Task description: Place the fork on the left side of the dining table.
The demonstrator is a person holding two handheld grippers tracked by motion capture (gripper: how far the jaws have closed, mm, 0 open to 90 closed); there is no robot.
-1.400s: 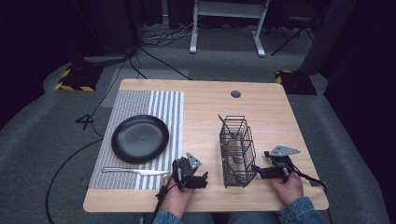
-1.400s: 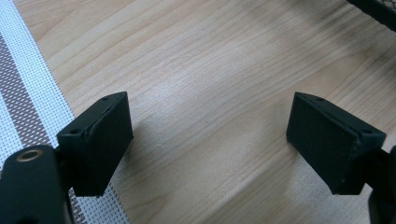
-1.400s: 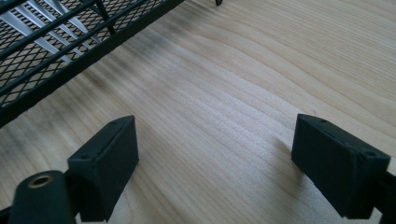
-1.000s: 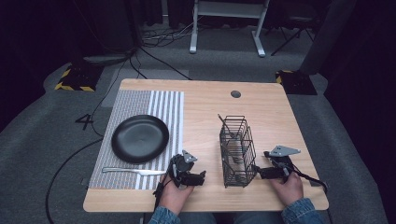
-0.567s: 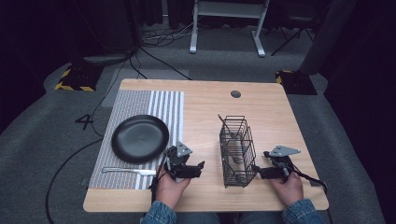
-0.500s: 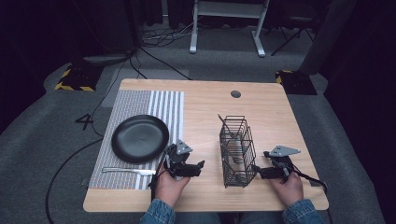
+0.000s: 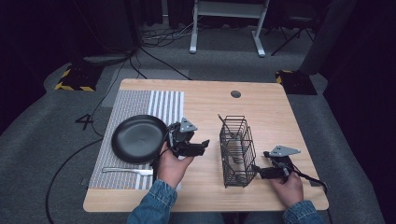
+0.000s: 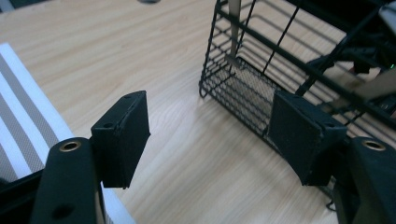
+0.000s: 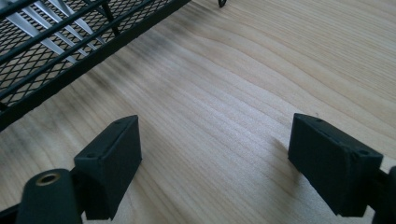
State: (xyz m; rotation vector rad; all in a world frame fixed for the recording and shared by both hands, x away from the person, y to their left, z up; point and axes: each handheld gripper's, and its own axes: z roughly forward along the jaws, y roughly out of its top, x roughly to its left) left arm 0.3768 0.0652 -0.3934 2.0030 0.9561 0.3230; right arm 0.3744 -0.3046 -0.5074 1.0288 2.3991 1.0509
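Note:
A black wire basket (image 7: 237,149) stands on the wooden table (image 7: 205,100) with metal cutlery (image 7: 223,123) inside it. My left gripper (image 7: 204,144) is held above the table between the black plate (image 7: 139,138) and the basket, pointing at the basket. In the left gripper view its jaws (image 8: 210,126) are open with only bare wood between them; they have just been closing a little. The basket (image 8: 261,88) lies just beyond them, with a utensil handle (image 8: 233,28) leaning inside. My right gripper (image 7: 257,171) rests low by the basket's near right corner, open (image 9: 215,144) over bare wood, with nothing between its jaws.
A striped placemat (image 7: 163,105) covers the table's left part, under the plate. A silver utensil (image 7: 128,171) lies on the mat near the front edge. A round cable hole (image 7: 236,94) sits at the table's back. The basket's mesh (image 9: 56,42) is close to my right gripper.
My left hand has risen and moved away from the front edge, now level with the plate's right rim. Its jaws stand slightly narrower. The right hand has stayed put.

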